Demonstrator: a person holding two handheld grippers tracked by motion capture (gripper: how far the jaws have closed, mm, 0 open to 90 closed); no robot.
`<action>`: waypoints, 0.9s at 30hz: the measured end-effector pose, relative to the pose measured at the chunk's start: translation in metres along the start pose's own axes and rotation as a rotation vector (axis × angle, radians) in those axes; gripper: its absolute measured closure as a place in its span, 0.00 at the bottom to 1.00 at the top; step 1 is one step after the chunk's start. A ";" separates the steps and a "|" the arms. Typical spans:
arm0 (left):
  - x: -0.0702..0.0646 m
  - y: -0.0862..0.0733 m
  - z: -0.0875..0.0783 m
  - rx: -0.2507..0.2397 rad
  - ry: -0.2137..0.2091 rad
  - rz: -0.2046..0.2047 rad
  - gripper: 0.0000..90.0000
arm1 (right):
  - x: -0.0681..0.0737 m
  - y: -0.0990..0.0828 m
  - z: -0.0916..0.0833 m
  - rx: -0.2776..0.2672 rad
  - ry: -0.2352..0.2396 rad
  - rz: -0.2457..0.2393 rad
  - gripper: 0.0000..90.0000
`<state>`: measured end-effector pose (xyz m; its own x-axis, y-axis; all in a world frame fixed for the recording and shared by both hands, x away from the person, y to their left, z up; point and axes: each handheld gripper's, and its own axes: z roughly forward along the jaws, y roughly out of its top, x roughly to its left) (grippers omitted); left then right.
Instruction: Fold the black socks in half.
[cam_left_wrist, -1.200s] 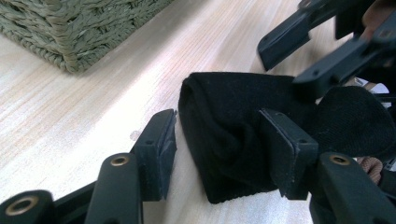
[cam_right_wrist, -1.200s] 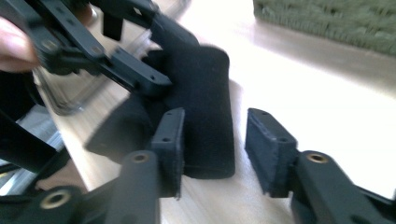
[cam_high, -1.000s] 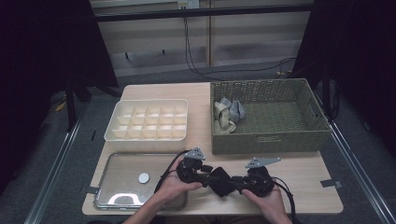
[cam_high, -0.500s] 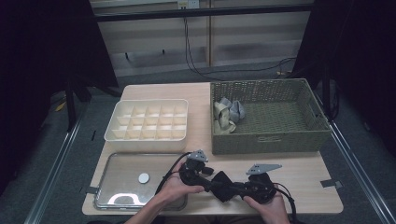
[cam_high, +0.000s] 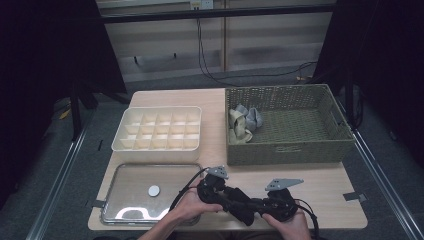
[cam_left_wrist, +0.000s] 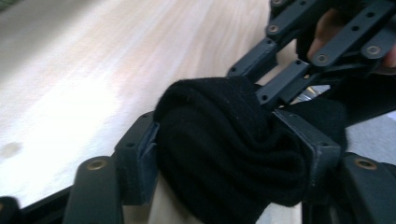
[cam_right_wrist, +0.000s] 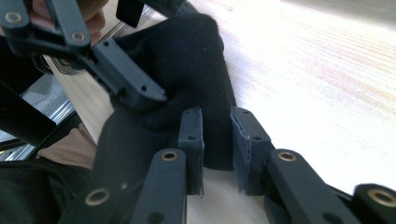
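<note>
Black sock (cam_left_wrist: 224, 154) cut off at bottom edge of left gripper view; lower end out of frame, full length not readable. Same sock in high view (cam_high: 239, 202) a dark lump merged with both claws; outline not separable from them. Left claw (cam_left_wrist: 233, 156): pads mostly buried in sock fabric. Right claw (cam_right_wrist: 217, 147): narrow gap between pads, whether fabric caught there unclear. Near surface (cam_left_wrist: 70, 84) blurred in left gripper view. Small round white item (cam_high: 154, 190) on metal tray (cam_high: 125, 212) too small to identify. Pale bundles (cam_high: 244, 121) in wicker basket (cam_high: 290, 150): count unclear, partly hidden by front wall. Forearms cropped by bottom edge of high view.
</note>
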<state>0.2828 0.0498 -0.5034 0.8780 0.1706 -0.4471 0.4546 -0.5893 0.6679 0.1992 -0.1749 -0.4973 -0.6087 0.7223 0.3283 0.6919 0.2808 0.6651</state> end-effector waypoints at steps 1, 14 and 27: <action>0.000 0.000 0.000 0.002 -0.004 0.002 0.45 | 0.000 0.000 0.000 0.000 0.000 0.001 0.84; -0.005 0.003 -0.012 -0.036 0.013 0.017 0.73 | -0.002 0.000 0.004 -0.044 0.008 0.011 0.83; -0.004 0.009 -0.025 -0.073 0.071 0.030 0.75 | -0.006 0.010 0.014 -0.062 0.000 0.018 0.74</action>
<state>0.2873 0.0633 -0.4806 0.8985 0.2111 -0.3848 0.4356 -0.5365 0.7228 0.2151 -0.1677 -0.5022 -0.5964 0.7270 0.3403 0.6772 0.2282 0.6995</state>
